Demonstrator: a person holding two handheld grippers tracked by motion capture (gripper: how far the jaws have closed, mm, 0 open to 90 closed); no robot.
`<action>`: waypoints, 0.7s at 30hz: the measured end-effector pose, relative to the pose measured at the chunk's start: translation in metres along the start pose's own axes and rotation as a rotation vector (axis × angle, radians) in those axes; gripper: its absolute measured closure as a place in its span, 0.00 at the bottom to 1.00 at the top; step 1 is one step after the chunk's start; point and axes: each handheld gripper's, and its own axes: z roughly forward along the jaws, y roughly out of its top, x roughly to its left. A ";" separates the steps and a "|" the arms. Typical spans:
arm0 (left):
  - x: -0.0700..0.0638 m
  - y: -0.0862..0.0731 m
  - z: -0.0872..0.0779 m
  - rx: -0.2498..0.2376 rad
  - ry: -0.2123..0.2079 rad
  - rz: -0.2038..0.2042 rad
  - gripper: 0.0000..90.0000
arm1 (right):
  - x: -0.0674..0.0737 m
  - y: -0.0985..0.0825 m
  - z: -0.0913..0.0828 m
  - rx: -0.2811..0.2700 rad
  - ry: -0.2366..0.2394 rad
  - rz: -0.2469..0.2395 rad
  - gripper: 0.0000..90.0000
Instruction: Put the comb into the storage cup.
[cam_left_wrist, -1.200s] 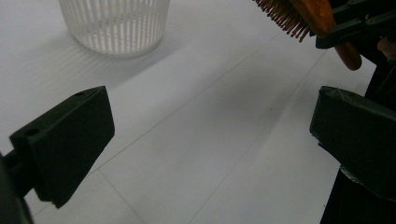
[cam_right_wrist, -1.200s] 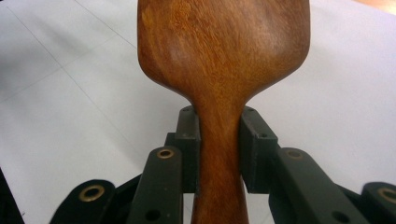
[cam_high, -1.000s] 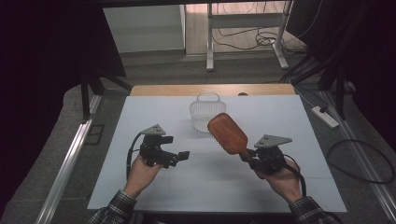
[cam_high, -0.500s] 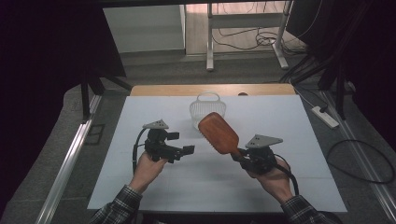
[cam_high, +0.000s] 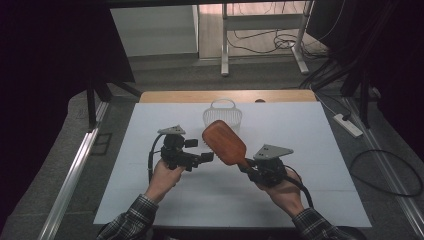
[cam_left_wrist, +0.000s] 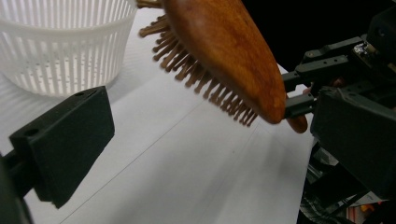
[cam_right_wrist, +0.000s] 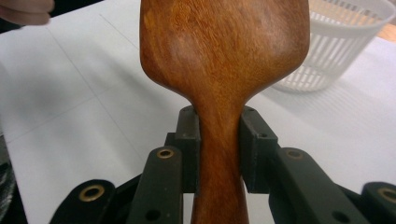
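Now we carry the wooden hairbrush (cam_high: 223, 142), its handle clamped in our right gripper (cam_right_wrist: 218, 148), just short of the white basket (cam_high: 222, 116); our left gripper (cam_high: 207, 157) gapes empty. Next, probably lowering it inside.

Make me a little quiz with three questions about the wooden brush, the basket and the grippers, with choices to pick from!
1. Where is the white basket?
A. at the far side of the table, beyond the brush
B. on the floor
C. in the person's left hand

2. What colour is the hairbrush?
A. blue
B. reddish brown wood
C. white

3. What is the right gripper doing?
A. hanging open over the table
B. squeezing the basket
C. clamped on the brush's handle

Answers:
1. A, since the high view shows the basket standing on the white table behind the brush.
2. B, as its back shows brown wood grain.
3. C, because in the right gripper view both pads press the narrow handle.
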 end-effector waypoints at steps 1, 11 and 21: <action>0.000 0.000 0.000 0.000 0.000 0.000 0.00 | 0.000 0.000 0.000 0.000 0.000 0.000 0.80; 0.004 0.005 0.011 -0.006 -0.032 -0.029 0.00 | 0.011 0.007 0.009 -0.018 0.025 -0.016 0.80; 0.007 0.007 0.017 -0.019 -0.076 -0.061 0.00 | 0.019 0.009 0.014 -0.028 0.039 -0.021 0.80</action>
